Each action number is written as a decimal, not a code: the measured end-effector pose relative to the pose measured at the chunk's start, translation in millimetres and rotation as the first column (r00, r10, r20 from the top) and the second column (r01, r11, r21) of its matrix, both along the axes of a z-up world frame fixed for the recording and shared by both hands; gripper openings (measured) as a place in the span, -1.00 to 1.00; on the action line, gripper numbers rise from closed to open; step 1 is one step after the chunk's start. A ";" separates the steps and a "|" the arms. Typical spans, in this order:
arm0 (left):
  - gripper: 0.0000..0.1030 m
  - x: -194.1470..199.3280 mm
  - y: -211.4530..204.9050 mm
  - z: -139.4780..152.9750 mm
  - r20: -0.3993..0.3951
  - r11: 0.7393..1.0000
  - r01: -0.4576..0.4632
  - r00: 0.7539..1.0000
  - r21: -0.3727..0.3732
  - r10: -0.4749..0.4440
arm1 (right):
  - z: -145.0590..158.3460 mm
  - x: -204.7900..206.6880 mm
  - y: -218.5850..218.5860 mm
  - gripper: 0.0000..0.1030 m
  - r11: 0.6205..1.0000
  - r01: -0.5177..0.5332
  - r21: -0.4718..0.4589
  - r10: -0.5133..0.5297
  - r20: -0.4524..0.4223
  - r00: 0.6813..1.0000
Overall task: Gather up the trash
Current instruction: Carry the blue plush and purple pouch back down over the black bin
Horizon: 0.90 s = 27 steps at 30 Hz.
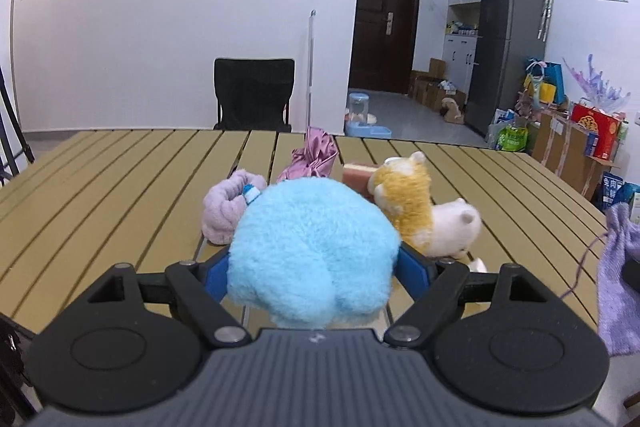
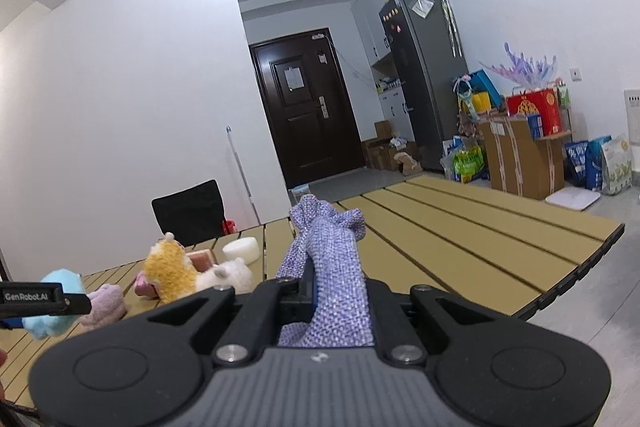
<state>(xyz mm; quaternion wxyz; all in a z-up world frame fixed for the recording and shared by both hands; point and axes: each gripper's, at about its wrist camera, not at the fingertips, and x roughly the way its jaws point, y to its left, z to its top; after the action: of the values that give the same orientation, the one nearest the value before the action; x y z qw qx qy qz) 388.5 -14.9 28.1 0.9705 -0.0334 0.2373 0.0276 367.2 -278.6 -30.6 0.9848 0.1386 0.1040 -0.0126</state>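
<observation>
The left gripper (image 1: 314, 263) squeezes a round fluffy blue plush toy (image 1: 316, 247) between its wide jaws, lifted over the near side of the yellow-brown slatted table (image 1: 120, 179). To its right, close by, the right gripper (image 2: 320, 291) is clamped tight on a purple knitted cloth bag (image 2: 328, 267), which stands up tall and hangs down too. I think the blue toy must go right, into that bag. A dark door (image 2: 308, 107) and a grey fridge (image 2: 424, 75) stand far off.
</observation>
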 end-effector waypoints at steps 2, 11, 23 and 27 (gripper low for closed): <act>0.59 -11.7 -1.2 3.4 0.003 1.000 0.012 1.000 -0.002 -0.012 | 4.5 -7.1 3.0 -0.92 1.000 -0.006 -0.013 0.006 0.010 1.000; 0.59 -71.6 -3.9 5.9 0.003 0.999 0.048 0.999 0.014 -0.048 | 16.3 -57.2 17.8 -0.92 0.997 -0.060 -0.043 0.062 0.040 0.997; 0.59 -135.3 4.8 -8.0 -0.042 0.994 0.107 0.993 0.009 -0.106 | -5.9 -120.0 24.4 -0.92 0.992 -0.111 -0.052 0.109 -0.052 0.993; 0.59 -150.7 9.0 -16.8 -0.065 0.992 0.122 0.991 0.011 -0.121 | -14.5 -137.6 26.6 -0.92 0.989 -0.129 -0.065 0.124 -0.084 0.989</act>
<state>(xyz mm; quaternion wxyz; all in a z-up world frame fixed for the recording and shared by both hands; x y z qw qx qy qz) 237.8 -6.0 11.3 0.9624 -0.0105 0.2698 -0.0286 229.6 -252.0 -45.1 0.9830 0.0962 0.1512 0.0408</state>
